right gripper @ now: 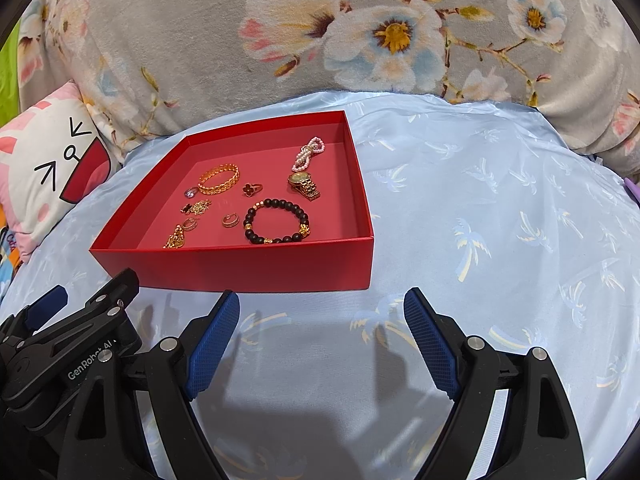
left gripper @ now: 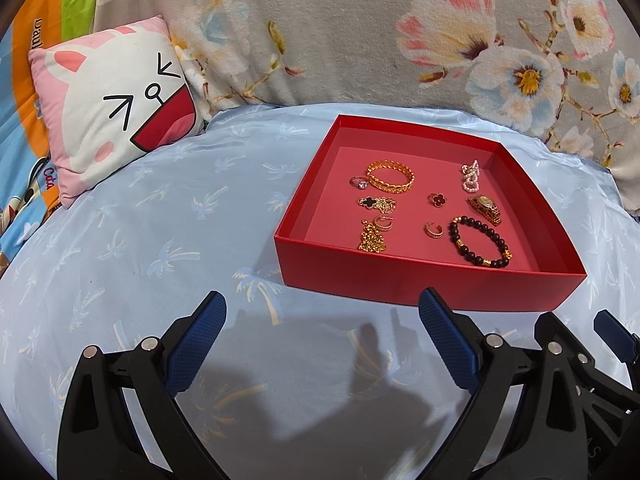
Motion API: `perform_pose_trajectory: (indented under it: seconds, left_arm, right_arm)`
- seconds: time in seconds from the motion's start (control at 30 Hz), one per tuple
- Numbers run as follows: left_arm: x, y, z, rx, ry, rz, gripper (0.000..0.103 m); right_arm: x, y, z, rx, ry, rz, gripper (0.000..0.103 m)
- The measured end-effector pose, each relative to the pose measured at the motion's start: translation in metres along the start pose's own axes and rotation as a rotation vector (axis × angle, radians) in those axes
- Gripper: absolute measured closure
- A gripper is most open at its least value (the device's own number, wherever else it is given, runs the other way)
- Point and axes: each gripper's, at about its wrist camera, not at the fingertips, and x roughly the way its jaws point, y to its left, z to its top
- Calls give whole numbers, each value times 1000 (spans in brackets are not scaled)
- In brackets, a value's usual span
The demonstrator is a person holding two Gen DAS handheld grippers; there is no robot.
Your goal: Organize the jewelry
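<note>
Cartoon cushion (left gripper: 116,108), far left: white face, pink ears, red mouth; cut off at the frame edge in the right wrist view. Beside it a striped printed cloth (left gripper: 36,52) carries lettering too clipped to read.

Left gripper (left gripper: 322,320): jaws spread wide, nothing between them, hovering over the pale blue palm-print bedsheet (left gripper: 180,240) just short of the box. Its side, seen from the right wrist view, reads "GenRobot AI", the last letters partly hidden.

Red box (left gripper: 432,284): open-topped and shallow, lying flat on the bedsheet ahead of both grippers, near wall facing them. Contents, left to right:
- stone-set ring (left gripper: 359,181), small, detail unclear;
- gold bangle (left gripper: 390,176), lying flat, just beside the ring;
- black clover pendant on a bunched gold chain (left gripper: 378,203);
- a second heaped gold chain (left gripper: 373,240) with a hoop earring (left gripper: 383,224) at its top, the two hard to separate;
- red clover ring (left gripper: 439,199);
- second hoop earring (left gripper: 433,229);
- dark bead bracelet (left gripper: 480,242) with gold spacers, lying flat, nearest the front wall;
- pearl strand (left gripper: 471,176), bunched, long axis running toward the far wall;
- gold watch (left gripper: 486,207), on its side, band running toward the front right; dial unreadable.

Right gripper (right gripper: 322,320): jaws released wide, empty, over the bedsheet right of the box.

Floral grey blanket (left gripper: 360,28) rises behind everything.
</note>
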Motion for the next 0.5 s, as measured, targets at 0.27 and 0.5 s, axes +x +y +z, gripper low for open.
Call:
perform_pose_trajectory:
  seconds: [0.27, 0.5]
  left_arm:
    - [0, 3, 1, -5, 1, 3, 8]
    - [1, 3, -1, -11, 4, -4, 9]
  right_arm:
    - [-1, 0, 0, -6, -1, -3, 20]
    - [-1, 0, 0, -13, -2, -3, 20]
